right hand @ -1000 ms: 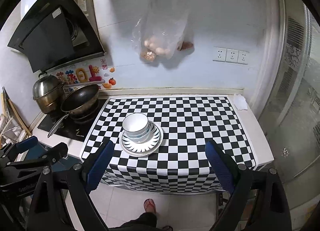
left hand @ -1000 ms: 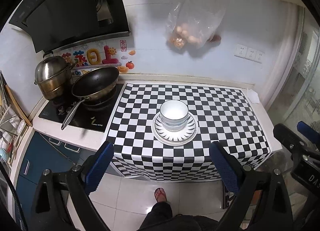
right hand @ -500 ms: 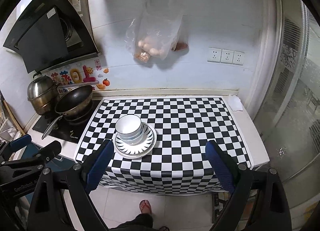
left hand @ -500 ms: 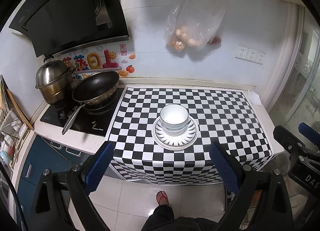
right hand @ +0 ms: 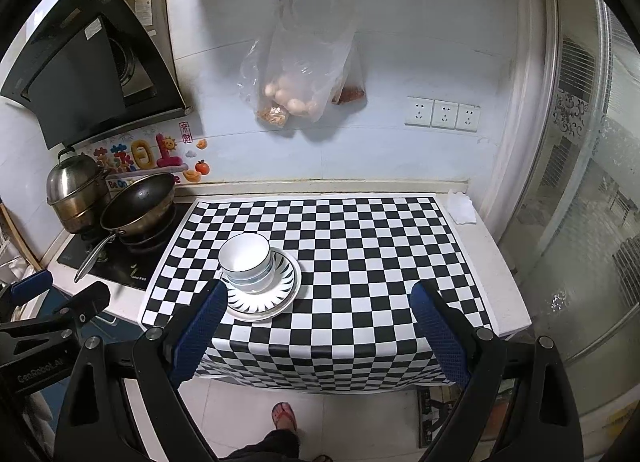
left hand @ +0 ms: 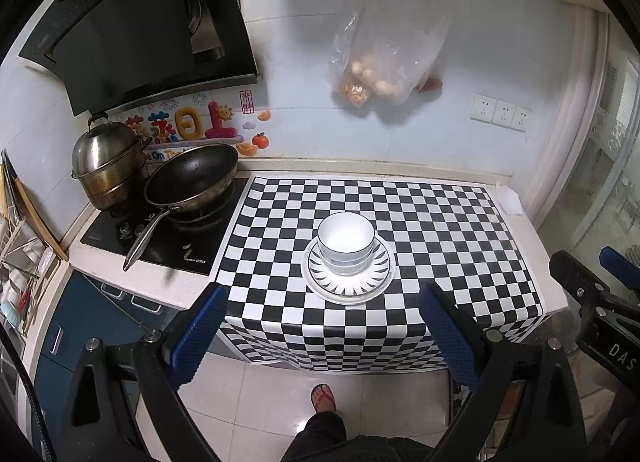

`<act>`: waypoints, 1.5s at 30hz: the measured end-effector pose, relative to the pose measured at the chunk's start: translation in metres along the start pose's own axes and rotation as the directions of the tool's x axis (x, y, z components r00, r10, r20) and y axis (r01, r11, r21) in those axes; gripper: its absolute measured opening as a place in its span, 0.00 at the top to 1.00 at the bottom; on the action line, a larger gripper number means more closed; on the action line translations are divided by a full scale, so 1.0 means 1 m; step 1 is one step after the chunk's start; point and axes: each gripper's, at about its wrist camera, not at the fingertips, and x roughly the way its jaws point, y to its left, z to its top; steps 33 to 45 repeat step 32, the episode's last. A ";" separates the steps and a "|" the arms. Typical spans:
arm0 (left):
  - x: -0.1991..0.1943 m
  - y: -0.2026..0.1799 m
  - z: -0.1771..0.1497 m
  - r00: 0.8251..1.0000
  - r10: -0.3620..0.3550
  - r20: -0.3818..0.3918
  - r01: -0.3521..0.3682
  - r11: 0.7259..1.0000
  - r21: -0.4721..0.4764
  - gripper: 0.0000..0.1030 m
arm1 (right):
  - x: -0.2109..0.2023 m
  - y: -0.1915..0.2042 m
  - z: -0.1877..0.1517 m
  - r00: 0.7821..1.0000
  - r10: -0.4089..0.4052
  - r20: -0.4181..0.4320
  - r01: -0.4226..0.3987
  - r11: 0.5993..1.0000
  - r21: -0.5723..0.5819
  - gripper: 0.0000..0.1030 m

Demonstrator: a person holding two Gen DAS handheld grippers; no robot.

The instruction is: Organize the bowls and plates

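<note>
White bowls (left hand: 346,244) are nested in a stack on a white plate with a black ray pattern (left hand: 378,280), near the front of the checkered counter mat (left hand: 440,230). The stack also shows in the right wrist view (right hand: 246,262), on its plate (right hand: 286,286). My left gripper (left hand: 322,332) is open and empty, held back from the counter above the floor. My right gripper (right hand: 316,332) is open and empty, also back from the counter edge. Each gripper shows at the edge of the other's view.
A black wok (left hand: 192,182) and a steel steamer pot (left hand: 106,164) sit on the stove at left. A plastic bag of food (left hand: 384,58) hangs on the wall. A dish rack (left hand: 20,262) is far left. A glass door (right hand: 580,222) is right.
Both grippers have drawn back a little from the counter. The bowls and plate have not moved.
</note>
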 end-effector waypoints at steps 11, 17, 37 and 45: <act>0.000 0.001 -0.001 1.000 -0.002 -0.002 0.002 1.000 0.004 0.05 | 0.000 -0.002 0.001 1.000 -0.001 -0.007 0.001 1.000 -0.003 0.08; 0.000 -0.003 0.002 1.000 -0.003 -0.003 0.003 1.000 0.006 0.05 | -0.001 -0.005 0.002 1.000 -0.002 -0.008 0.002 1.000 -0.002 0.08; -0.007 -0.011 0.004 1.000 0.004 0.011 -0.004 1.000 0.017 0.05 | -0.006 -0.013 -0.002 1.000 -0.007 -0.008 0.007 1.000 0.013 0.08; -0.007 -0.011 0.004 1.000 0.004 0.011 -0.004 1.000 0.017 0.05 | -0.006 -0.013 -0.002 1.000 -0.007 -0.008 0.007 1.000 0.013 0.08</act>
